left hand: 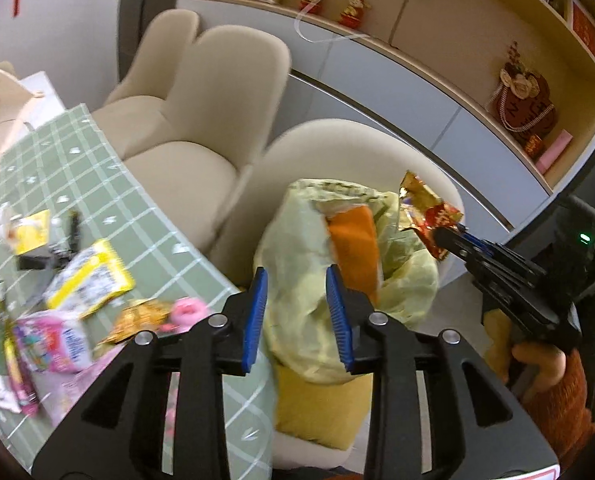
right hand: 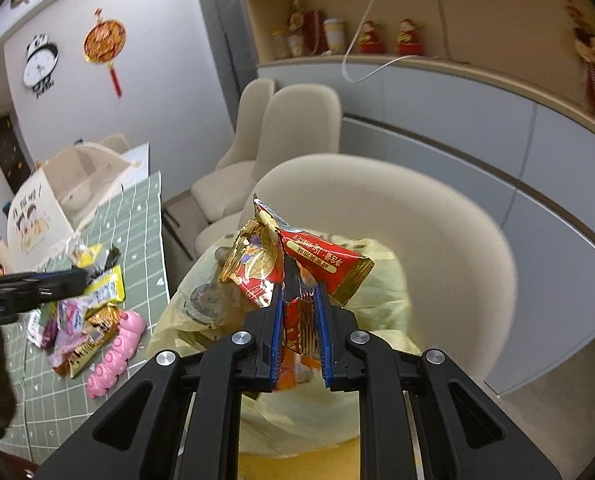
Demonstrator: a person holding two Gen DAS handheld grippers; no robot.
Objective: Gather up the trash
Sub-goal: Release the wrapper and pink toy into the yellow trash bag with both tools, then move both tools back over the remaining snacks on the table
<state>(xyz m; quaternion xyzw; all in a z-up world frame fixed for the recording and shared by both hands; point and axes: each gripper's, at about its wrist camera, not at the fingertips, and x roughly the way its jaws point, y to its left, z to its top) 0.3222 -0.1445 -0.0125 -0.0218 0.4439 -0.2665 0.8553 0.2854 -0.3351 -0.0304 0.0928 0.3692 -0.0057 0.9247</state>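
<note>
Looking along your left gripper [left hand: 297, 316], you see its blue pads [left hand: 257, 320] standing partly apart with nothing pinched between them, framing the pale yellow trash bag [left hand: 297, 248] that sits on a cream chair [left hand: 377, 148]. An orange packet [left hand: 355, 244] shows inside the bag's mouth. To the bag's right your right gripper [left hand: 443, 240] clamps a red-and-gold wrapper [left hand: 425, 208] just above the bag's rim. Left of the bag, loose wrappers [left hand: 85, 280] lie on the green checked tablecloth [left hand: 57, 160].

From the right wrist, your right gripper [right hand: 299, 320] shows narrow jaws pressed on that crumpled wrapper [right hand: 297, 264], held over the bag [right hand: 185, 312]. Only this view shows a pink caterpillar toy [right hand: 117, 348] and a white box [right hand: 49, 216] on the tablecloth [right hand: 145, 216] left of the bag, with your left gripper [right hand: 25, 286] above the litter.
</note>
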